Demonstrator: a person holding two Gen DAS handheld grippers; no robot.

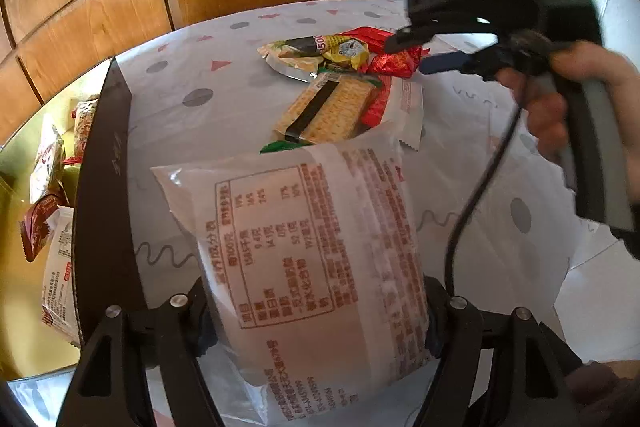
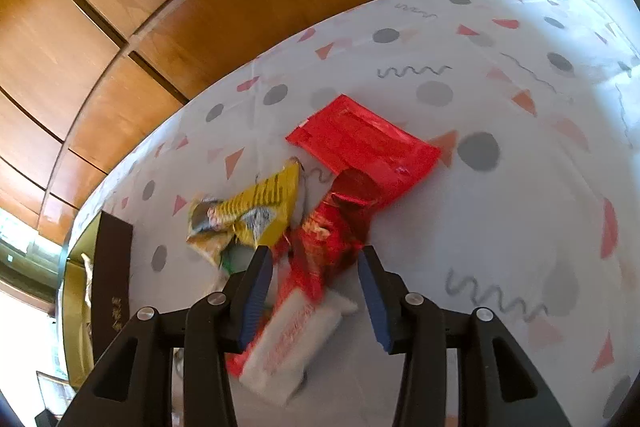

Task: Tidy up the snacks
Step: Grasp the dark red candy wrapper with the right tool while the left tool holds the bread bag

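The box (image 1: 102,163) at far left holds several snacks; the left gripper (image 1: 316,323) is clamped on a white packet (image 1: 312,251) (label up), and the right gripper (image 2: 316,291) hovers apart over the snack pile (image 2: 320,195) on the tablecloth (image 2: 500,227)

A table (image 2: 500,211) under a patterned white cloth carries a loose snack heap (image 2: 320,227) mid-frame and a dark-walled box (image 2: 114,267) lower left

Your left gripper (image 1: 316,323) pads hidden behind white packet (image 1: 312,251) — its lower end cut off by frame. Right-wrist view: red-white wrapper (image 2: 292,331) motion-blurred, print unreadable. Box (image 1: 104,187) contents partly hidden by wall — labels too small.
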